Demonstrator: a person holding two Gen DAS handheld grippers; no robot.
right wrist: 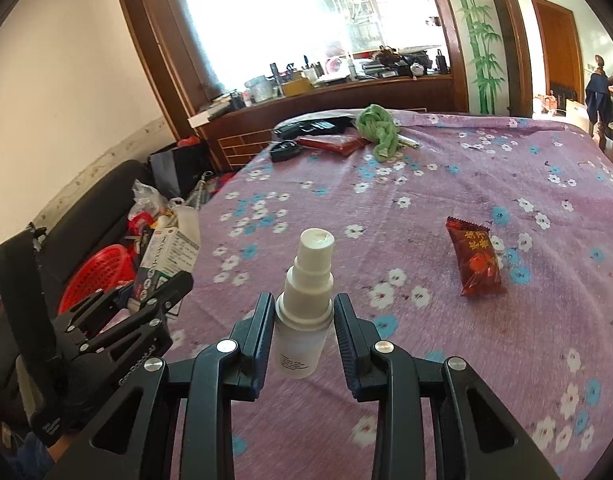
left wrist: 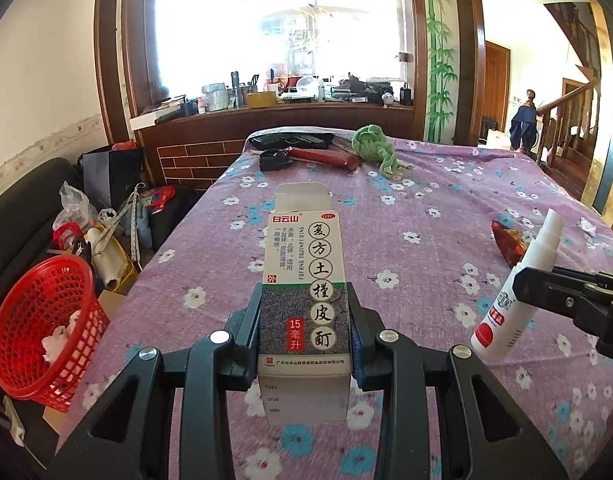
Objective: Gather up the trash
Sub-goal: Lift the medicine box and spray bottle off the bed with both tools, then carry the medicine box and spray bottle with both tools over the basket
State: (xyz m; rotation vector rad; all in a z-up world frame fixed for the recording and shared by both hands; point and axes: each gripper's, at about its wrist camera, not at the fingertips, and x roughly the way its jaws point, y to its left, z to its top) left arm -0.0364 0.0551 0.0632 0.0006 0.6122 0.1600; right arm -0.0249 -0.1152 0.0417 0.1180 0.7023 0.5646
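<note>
My left gripper (left wrist: 305,304) is shut on a white medicine box (left wrist: 304,292) with Chinese print and an open top flap, held above the purple flowered tablecloth (left wrist: 426,208). The box also shows in the right wrist view (right wrist: 168,254). My right gripper (right wrist: 304,312) is shut on a white spray bottle (right wrist: 306,300), held above the cloth; the bottle also shows in the left wrist view (left wrist: 514,288). A red snack wrapper (right wrist: 476,262) lies on the cloth to the right. A red mesh basket (left wrist: 42,320) with white crumpled paper sits off the table's left edge.
At the table's far end lie a green cloth (left wrist: 374,148), a red flat packet (left wrist: 326,157) and black items (left wrist: 290,141). Bags and clutter (left wrist: 106,232) fill the floor left of the table. A wooden counter (left wrist: 266,116) with many objects stands behind.
</note>
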